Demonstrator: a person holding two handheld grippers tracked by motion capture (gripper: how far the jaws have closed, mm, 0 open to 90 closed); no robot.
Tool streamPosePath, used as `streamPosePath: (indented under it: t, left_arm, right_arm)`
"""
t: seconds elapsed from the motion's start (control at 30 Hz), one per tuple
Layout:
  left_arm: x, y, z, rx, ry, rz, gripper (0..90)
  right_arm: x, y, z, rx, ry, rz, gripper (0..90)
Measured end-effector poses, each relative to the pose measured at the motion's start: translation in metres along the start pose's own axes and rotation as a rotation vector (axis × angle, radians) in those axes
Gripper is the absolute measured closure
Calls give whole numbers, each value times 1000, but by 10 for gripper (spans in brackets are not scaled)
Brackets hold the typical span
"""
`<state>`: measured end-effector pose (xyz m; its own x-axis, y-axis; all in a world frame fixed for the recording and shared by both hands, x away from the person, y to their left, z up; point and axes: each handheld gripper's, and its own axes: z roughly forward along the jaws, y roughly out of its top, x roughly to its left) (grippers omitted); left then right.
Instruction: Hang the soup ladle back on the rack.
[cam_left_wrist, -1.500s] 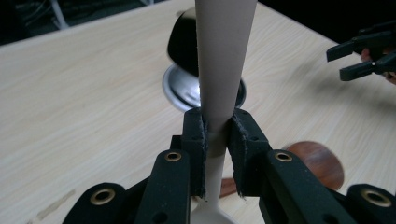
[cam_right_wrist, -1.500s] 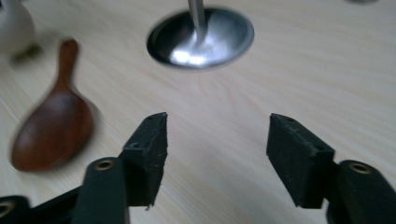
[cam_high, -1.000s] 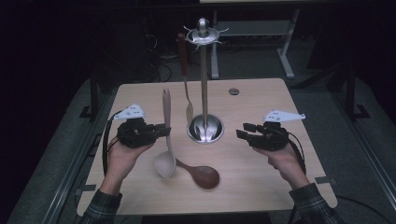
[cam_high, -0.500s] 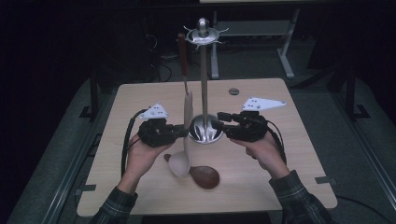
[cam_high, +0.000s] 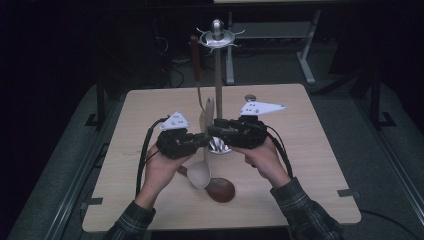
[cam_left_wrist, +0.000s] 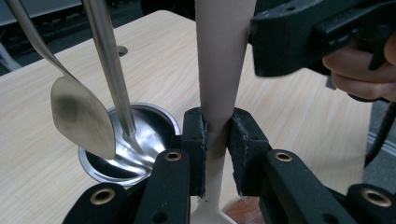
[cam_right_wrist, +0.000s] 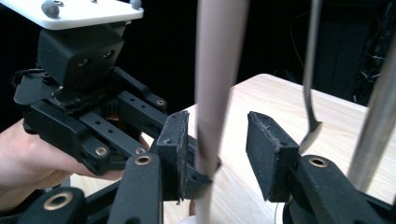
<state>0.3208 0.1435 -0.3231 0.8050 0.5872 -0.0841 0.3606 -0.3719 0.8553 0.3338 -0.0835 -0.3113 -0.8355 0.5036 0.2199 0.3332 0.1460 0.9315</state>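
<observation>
Currently: we hold pale beige wooden spoon (cam_high: 204, 150) upright beside steel utensil stand (cam_high: 218, 90), left gripper (cam_left_wrist: 215, 149) clamped on handle. Right gripper (cam_right_wrist: 218, 154), jaws just closing around handle, pads not touching (handover pending). Dark brown spoon (cam_high: 220, 189) on table; hanging undone.

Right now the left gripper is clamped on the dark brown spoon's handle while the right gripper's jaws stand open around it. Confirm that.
Not quite. The left gripper is clamped on the pale beige spoon, not the dark brown one, which lies on the table; the left gripper view shows the pads pressing its handle. The right gripper does stand open around that handle, its jaws having just been closing.
</observation>
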Motion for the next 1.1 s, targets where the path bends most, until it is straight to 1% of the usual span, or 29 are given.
streamPosePath:
  t: [0.07,0.13,0.17,0.27,0.33,0.37,0.43,0.57,0.63,0.7,0.73,0.77,0.8,0.83,0.97,1.1]
  left_arm:
    - [-1,-1,2,-6,1,-1,769]
    - [-3,-2,4,-20,-3,-6,769]
    - [-4,-2,4,-21,-2,-6,769]
    - [-3,-2,4,-10,1,-1,769]
    - [-2,-3,5,-13,1,-6,768]
    - [-1,-3,5,-23,4,-8,768]
    - [-1,-3,5,-23,3,-8,768]
    - [-2,-3,4,-33,0,-14,768]
    - [-2,-4,4,-34,0,-7,767]
    - [-1,-5,4,-37,1,5,766]
    - [-1,-5,4,-37,1,5,763]
    - [-2,-5,4,-32,8,18,759]
    - [-2,-5,3,-36,5,16,754]
    - [-1,-5,2,-34,-1,14,743]
    - [1,-7,-3,-14,7,16,655]
    - [7,-14,-13,4,22,10,590]
  right_arm:
    - [2,-1,3,9,5,-3,585]
    - [3,-4,7,22,-3,7,608]
    - [3,-6,9,26,-15,6,619]
    - [1,-8,10,16,-20,15,656]
    - [0,-9,10,12,-19,24,672]
    - [0,-10,11,17,-11,32,671]
    - [1,-10,12,23,-11,28,672]
    - [0,-12,15,25,-13,35,722]
    - [0,-12,15,21,-6,39,745]
    - [1,-12,15,25,-11,27,752]
    - [1,-12,15,28,-13,24,754]
    - [1,-12,15,30,-15,16,755]
    - [2,-12,15,29,-12,12,756]
    - [2,-12,15,27,-8,7,756]
    - [-1,-6,16,30,-6,-21,758]
    - [-7,-1,17,38,26,-30,759]
